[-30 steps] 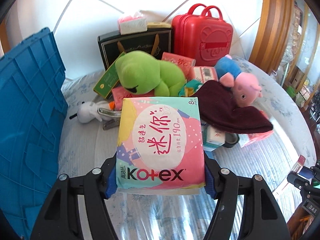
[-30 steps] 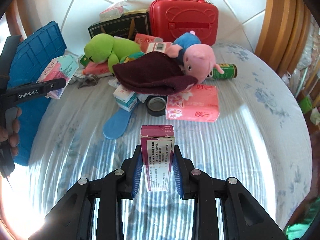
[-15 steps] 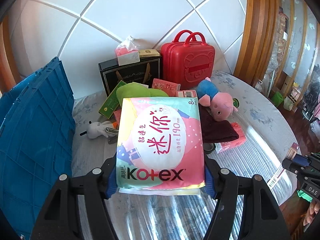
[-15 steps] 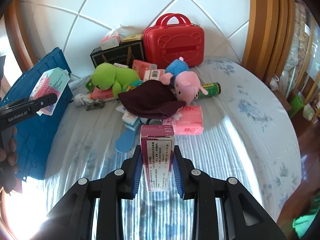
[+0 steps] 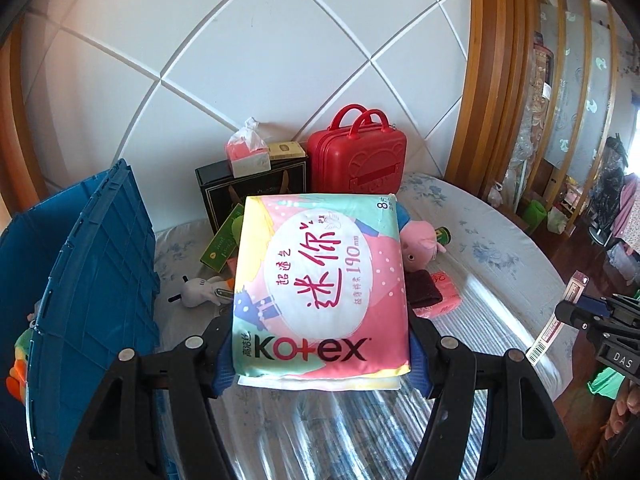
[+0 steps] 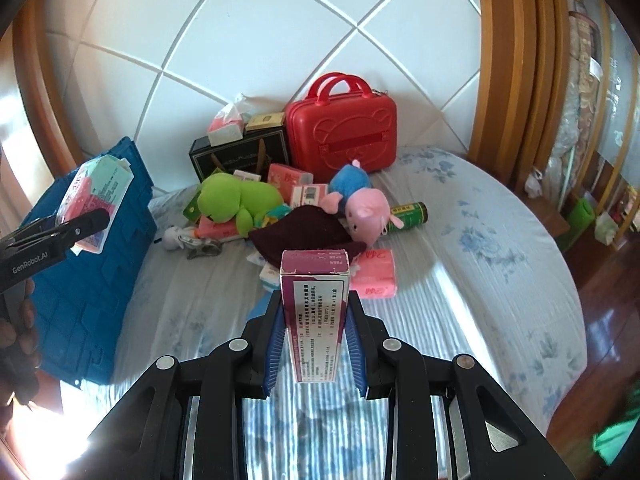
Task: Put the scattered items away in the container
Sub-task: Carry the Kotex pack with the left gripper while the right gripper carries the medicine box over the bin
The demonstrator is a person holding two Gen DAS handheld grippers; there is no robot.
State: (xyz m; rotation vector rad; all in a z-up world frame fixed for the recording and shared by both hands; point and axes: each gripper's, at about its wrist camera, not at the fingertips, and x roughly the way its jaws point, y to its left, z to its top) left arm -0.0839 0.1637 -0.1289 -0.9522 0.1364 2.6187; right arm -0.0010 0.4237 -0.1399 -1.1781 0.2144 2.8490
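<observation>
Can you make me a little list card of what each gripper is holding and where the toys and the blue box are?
left gripper: shut on Kotex pack
right gripper: shut on purple carton
blue crate: on bed's left side
green plush: in the pile on the bed
pink pig plush: beside maroon cloth
red case: upright against headboard

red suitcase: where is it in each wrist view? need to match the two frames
Left wrist view: the red suitcase stands upper centre against the white wall, just above the top edge of the Kotex pack.
Right wrist view: red suitcase upper centre, behind the pig plush.
Shared landmark: the black gift bag beside the suitcase, on its left in both pictures.
</observation>
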